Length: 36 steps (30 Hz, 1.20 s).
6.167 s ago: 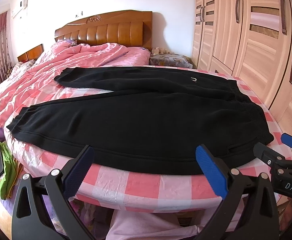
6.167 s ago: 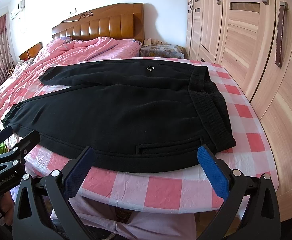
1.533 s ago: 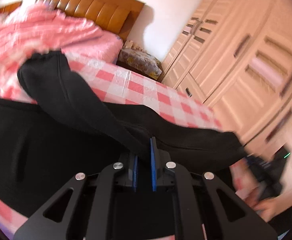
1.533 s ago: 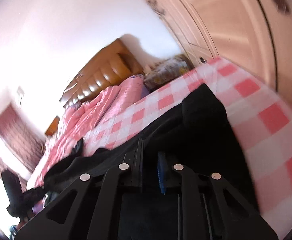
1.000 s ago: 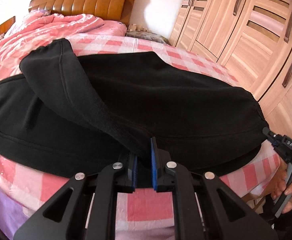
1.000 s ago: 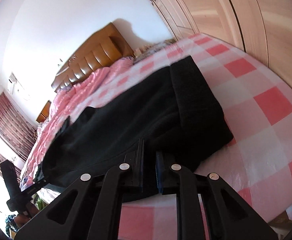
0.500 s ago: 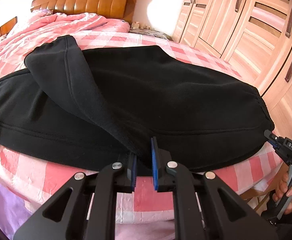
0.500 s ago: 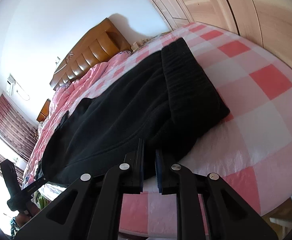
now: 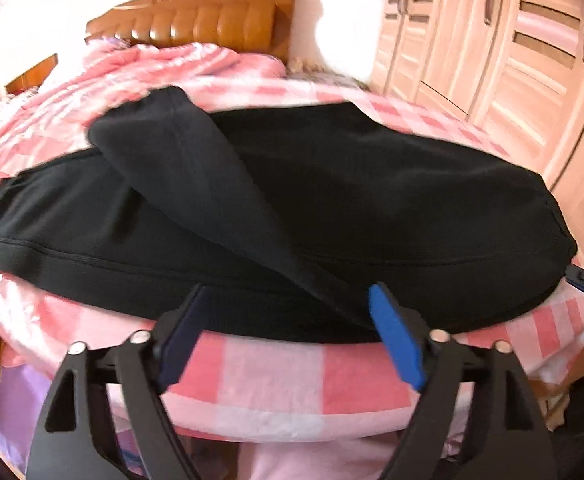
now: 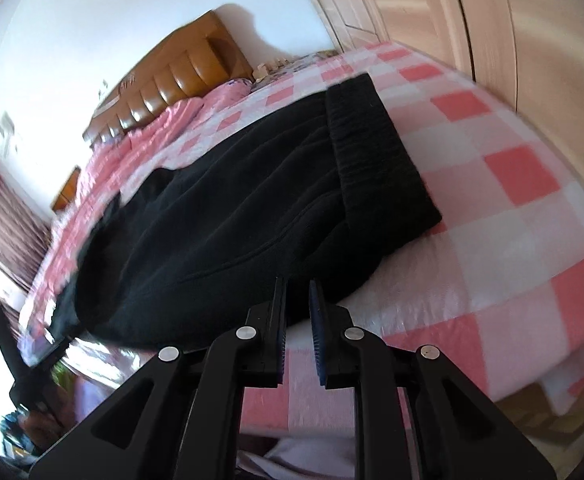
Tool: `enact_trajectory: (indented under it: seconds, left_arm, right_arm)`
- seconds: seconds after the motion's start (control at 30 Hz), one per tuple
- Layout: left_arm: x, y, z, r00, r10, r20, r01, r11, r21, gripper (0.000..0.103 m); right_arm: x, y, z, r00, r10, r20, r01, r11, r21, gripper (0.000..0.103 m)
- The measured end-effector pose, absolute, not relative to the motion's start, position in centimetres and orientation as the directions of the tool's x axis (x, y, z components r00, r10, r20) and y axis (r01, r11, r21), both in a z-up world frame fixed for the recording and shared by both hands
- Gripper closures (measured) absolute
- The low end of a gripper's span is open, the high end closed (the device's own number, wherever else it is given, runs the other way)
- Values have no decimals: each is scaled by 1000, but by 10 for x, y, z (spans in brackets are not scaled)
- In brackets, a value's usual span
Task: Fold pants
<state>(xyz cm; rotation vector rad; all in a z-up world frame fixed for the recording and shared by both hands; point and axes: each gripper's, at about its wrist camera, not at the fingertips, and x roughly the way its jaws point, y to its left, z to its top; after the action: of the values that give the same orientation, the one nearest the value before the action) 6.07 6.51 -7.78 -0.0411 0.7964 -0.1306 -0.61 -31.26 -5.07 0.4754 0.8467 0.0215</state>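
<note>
Checked bedspread (image 9: 276, 372) under folded black pants (image 9: 371, 200)

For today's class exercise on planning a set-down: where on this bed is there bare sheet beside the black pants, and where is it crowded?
Bare checked sheet lies between the pants' waistband and the wardrobe. A narrow bare strip runs along the near edge, between the black pants and the left gripper. Toward the headboard, the rumpled pink quilt crowds the bed.

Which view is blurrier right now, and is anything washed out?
Left wrist: light motion blur over the pink duvet and wardrobe; wall above the headboard blown white. Right wrist: stronger smear at the left edge, window area overexposed; black pants show little detail.
</note>
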Motion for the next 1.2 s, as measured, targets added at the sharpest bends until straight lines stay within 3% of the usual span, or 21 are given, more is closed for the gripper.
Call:
enact_trajectory:
  seconds: [0.1, 0.23, 0.27, 0.33, 0.37, 0.47, 0.67, 0.83, 0.9, 1.0, 1.1, 1.13, 1.17, 1.2]
  left_arm:
    - [61, 69, -64, 735, -91, -672, 84, 996, -44, 14]
    - [75, 57, -45, 787, -66, -613, 110, 993, 35, 5]
    - [82, 54, -44, 793, -63, -605, 114, 992, 46, 5]
    - [102, 51, -42, 791, -51, -610, 110, 992, 60, 5]
    - [113, 51, -40, 785, -38, -618, 100, 993, 67, 5]
    - [156, 68, -28, 770, 11, -638, 44, 997, 71, 4]
    - [289, 149, -13, 631, 111, -768, -160, 987, 11, 4]
    - [386, 173, -42, 495, 207, -844, -210, 971, 116, 5]
    - [412, 172, -62, 441, 252, -862, -212, 962, 173, 6]
    - [435, 176, -84, 394, 324, -860, -222, 942, 253, 16]
    - [444, 191, -89, 398, 288, -871, -240, 949, 204, 21]
    - [445, 193, -88, 406, 273, -872, -235, 953, 189, 37]
    - [445, 195, -87, 420, 249, -873, -221, 961, 168, 64]
    - [442, 198, -86, 423, 246, -872, -212, 963, 169, 77]
  right_arm:
    - [-12, -300, -45, 672, 178, -719, 146, 920, 364, 86]
    - [11, -253, -11, 743, 187, -643, -24, 967, 254, 86]
    - [20, -241, -6, 749, 203, -630, -59, 969, 241, 66]
    - [59, -205, -7, 725, 228, -650, -159, 974, 164, 8]
    - [69, -194, -9, 720, 247, -649, -197, 969, 149, 5]
    - [108, -158, -13, 690, 277, -669, -269, 956, 118, 5]
    - [167, -106, -10, 672, 299, -677, -358, 932, 56, 4]
    - [196, -91, -31, 620, 333, -710, -358, 926, 121, 4]
    - [201, -89, -38, 607, 336, -720, -354, 926, 134, 4]
    - [203, -89, -42, 599, 340, -725, -349, 926, 146, 4]
    - [206, -93, -48, 582, 352, -733, -336, 925, 177, 4]
    - [207, -95, -50, 575, 360, -735, -329, 924, 195, 4]
    - [209, -97, -52, 566, 369, -738, -323, 922, 214, 4]
    - [211, -98, -53, 558, 376, -740, -316, 921, 230, 4]
